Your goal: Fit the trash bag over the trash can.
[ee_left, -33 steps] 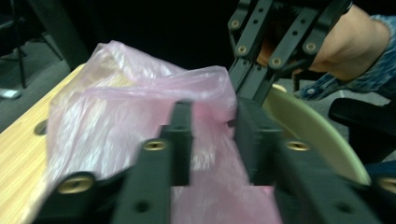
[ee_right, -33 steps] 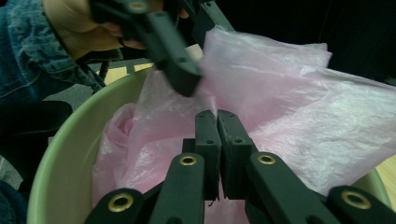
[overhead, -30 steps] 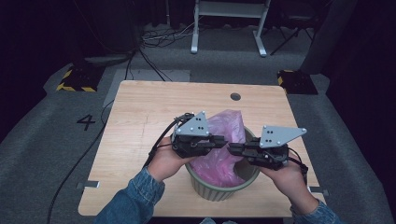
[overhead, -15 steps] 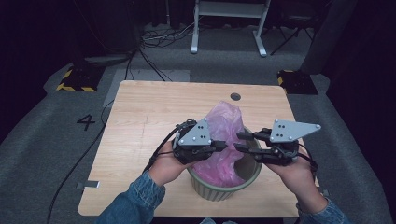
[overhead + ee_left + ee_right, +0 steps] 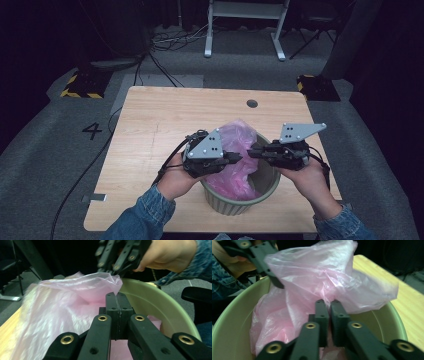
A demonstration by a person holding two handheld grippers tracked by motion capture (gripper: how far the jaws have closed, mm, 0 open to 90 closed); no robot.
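Since a second ago the right gripper (image 5: 254, 150) has drawn out toward the bin's right rim, its jaws opening and closing again, and they now pinch a fold of the pink bag (image 5: 235, 160), while the left gripper (image 5: 236, 159) sits clamped on the film near the left rim. To line the green bin (image 5: 240, 202) well, I judge each hand should carry its pinched edge outward and down over the rim without tearing. Thin, crinkled and translucent, the bag stands bunched inside the bin at the table's near edge.
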